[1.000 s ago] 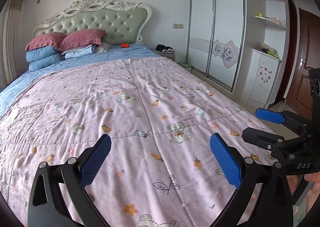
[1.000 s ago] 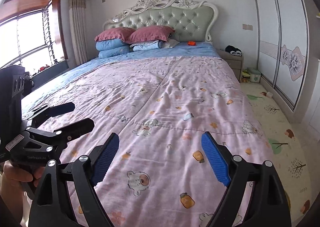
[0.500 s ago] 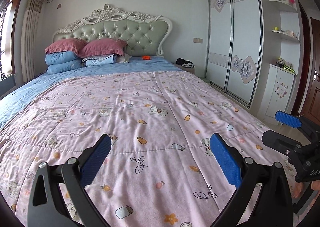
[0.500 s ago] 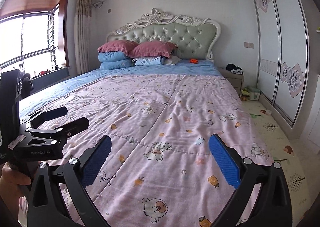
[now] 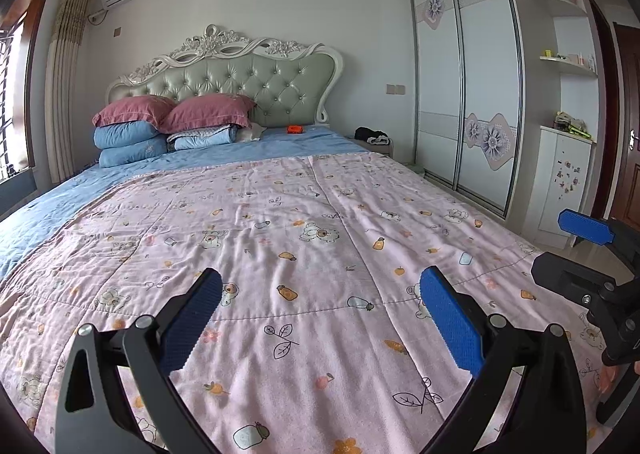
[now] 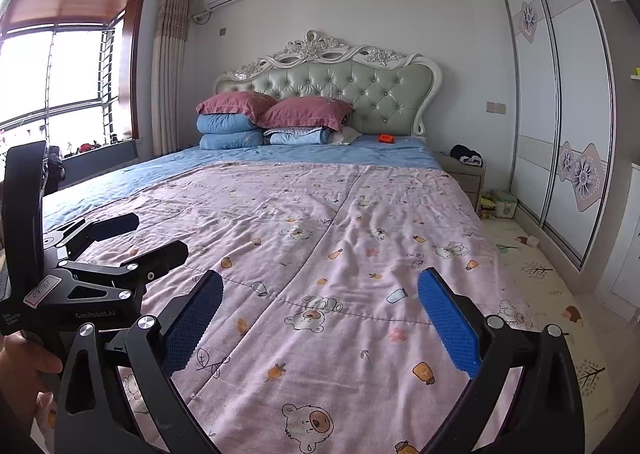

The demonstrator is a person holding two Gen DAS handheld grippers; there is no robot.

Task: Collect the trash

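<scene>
Orange object point(image 5: 295, 129) near headboard point(image 5: 256, 81), pink quilt point(image 5: 280, 254)

black hand-held gripper point(image 5: 320, 318), blue textured pads point(image 5: 450, 320), silver screws.

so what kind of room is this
A home bedroom, plainly: a large bed with a tufted headboard and stacked pillows, and a sliding-door wardrobe along the side wall.

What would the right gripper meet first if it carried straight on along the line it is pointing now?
Most likely the pink quilt on the bed: the right gripper is open with nothing between its pads and tilts slightly down toward it. How far up the quilt it would land is hard to judge.
</scene>
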